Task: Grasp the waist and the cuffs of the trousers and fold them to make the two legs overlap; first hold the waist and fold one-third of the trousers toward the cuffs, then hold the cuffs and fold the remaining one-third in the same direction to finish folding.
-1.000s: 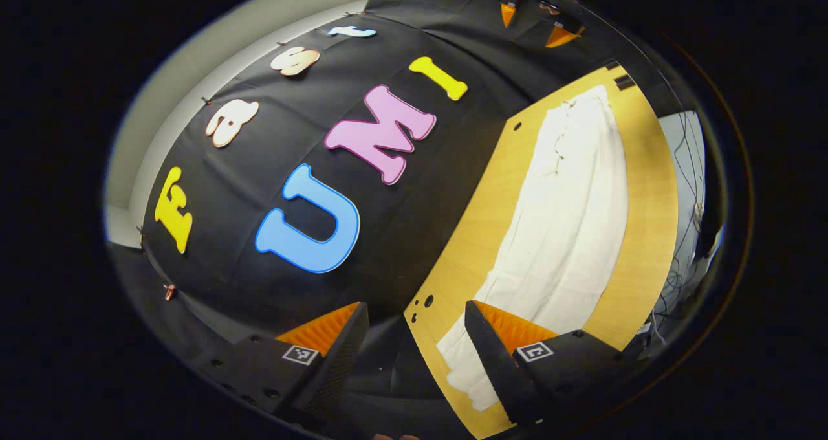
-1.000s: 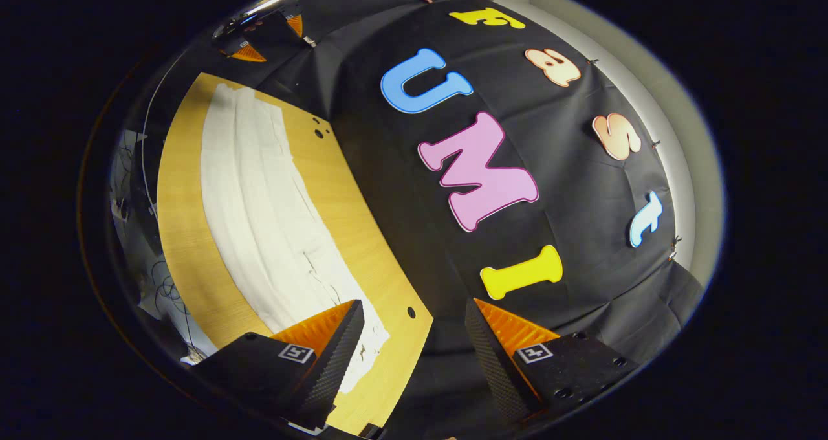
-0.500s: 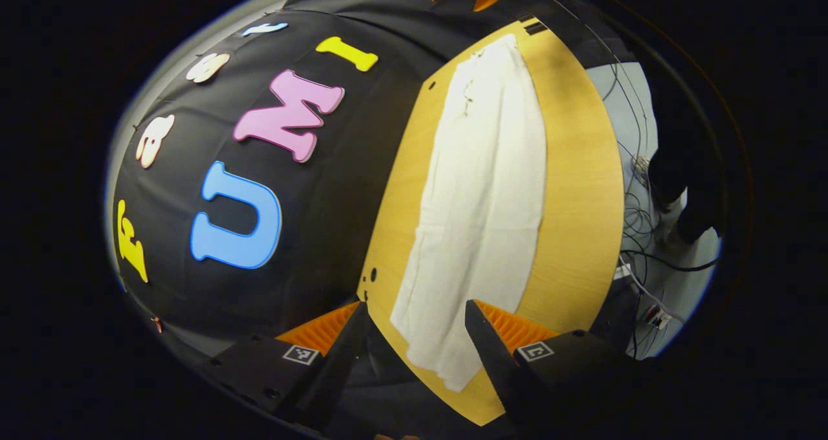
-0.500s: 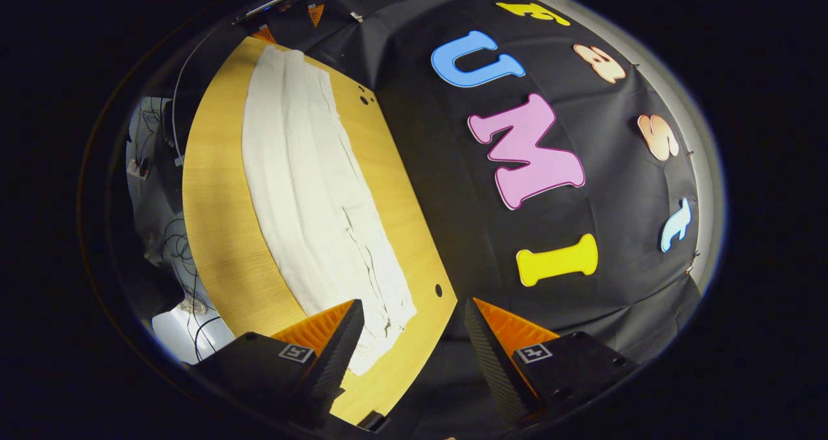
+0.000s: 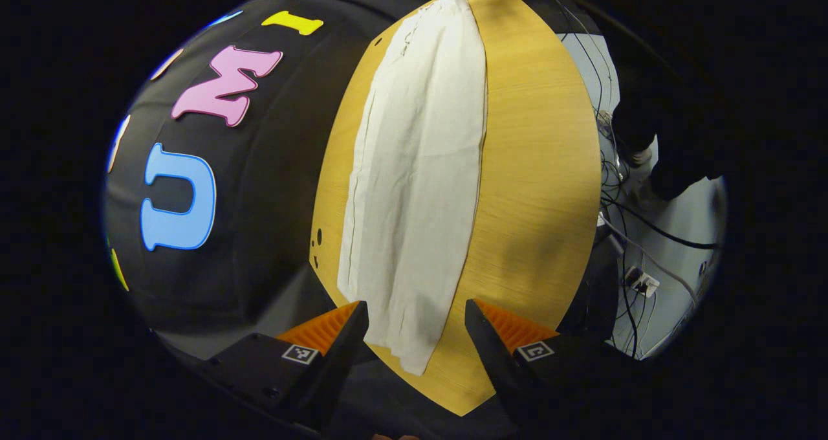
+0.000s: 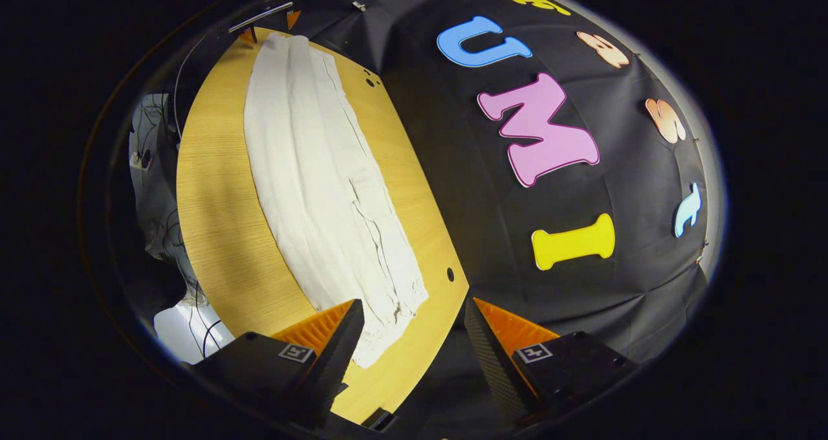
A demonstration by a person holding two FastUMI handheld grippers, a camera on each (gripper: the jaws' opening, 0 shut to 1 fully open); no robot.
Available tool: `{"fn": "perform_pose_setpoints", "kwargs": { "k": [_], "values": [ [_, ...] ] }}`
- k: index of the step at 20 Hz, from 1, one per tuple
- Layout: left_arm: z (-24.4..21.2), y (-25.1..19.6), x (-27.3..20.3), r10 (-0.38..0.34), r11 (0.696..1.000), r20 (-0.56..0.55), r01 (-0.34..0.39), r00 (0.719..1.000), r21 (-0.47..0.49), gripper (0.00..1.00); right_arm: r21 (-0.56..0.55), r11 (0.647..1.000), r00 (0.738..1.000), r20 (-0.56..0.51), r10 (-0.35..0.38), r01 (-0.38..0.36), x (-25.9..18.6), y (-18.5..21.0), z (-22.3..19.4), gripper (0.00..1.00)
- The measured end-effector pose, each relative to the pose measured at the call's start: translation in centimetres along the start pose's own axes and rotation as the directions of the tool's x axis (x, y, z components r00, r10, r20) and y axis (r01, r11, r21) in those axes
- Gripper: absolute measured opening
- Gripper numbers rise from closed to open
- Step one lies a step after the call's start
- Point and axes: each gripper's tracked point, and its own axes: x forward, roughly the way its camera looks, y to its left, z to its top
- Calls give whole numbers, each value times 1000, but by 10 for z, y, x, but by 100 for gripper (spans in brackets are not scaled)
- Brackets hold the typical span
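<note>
**Both grippers above the ends of the flat trousers**

We see the white trousers (image 5: 417,187) stretched out lengthwise on the wooden table (image 5: 537,187), one long strip of cloth running from end to end, nearer the table's wall-side edge than its open edge.

In the left gripper view, our left gripper (image 5: 416,327) has its fingers spread wide apart with nothing between them. The near end of the trousers — smooth and narrow here — lies in the gap between the two fingers, closer to the finger on the left of the view. We cannot tell whether the fingers touch the cloth.

In the right gripper view, the trousers (image 6: 323,187) run away from us across the table (image 6: 213,233). Our right gripper (image 6: 414,327) is likewise spread wide and grips nothing. The rumpled near end of the cloth, with creases and a drawstring-like line, lies beside the finger on the left of the view and partly behind it — the other finger stands off the table's edge, over the dark booth cloth.

Beyond the table's open edge we see cables (image 5: 637,233) on a pale floor.
</note>
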Motion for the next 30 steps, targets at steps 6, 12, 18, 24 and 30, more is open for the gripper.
{"fn": "perform_pose_setpoints", "kwargs": {
  "k": [6, 12, 18, 24, 30],
  "values": [
    [-6, -4, 23, -47, 998, -27, 49, 999, 51, 96, 11, 1000, 1000, -27, -2, 2, -2, 1, -16, 96],
    [-13, 17, 52, -32, 995, -53, 36, 998, 91, 96, 13, 1000, 998, -57, 1, 0, -12, 5, -28, 96],
    [-10, 27, 83, -57, 994, -75, 64, 996, 90, 85, 21, 1000, 996, -90, -10, 12, -9, -1, -48, 96],
    [-13, 13, 98, -84, 990, -116, 96, 990, 102, 6, 8, 1000, 993, -119, 27, -26, 6, 12, -63, 96],
    [-12, 15, 100, -94, 993, -136, 102, 986, 57, 6, -83, 986, 981, -144, 130, -143, 43, 49, -89, 96]
  ]
}}
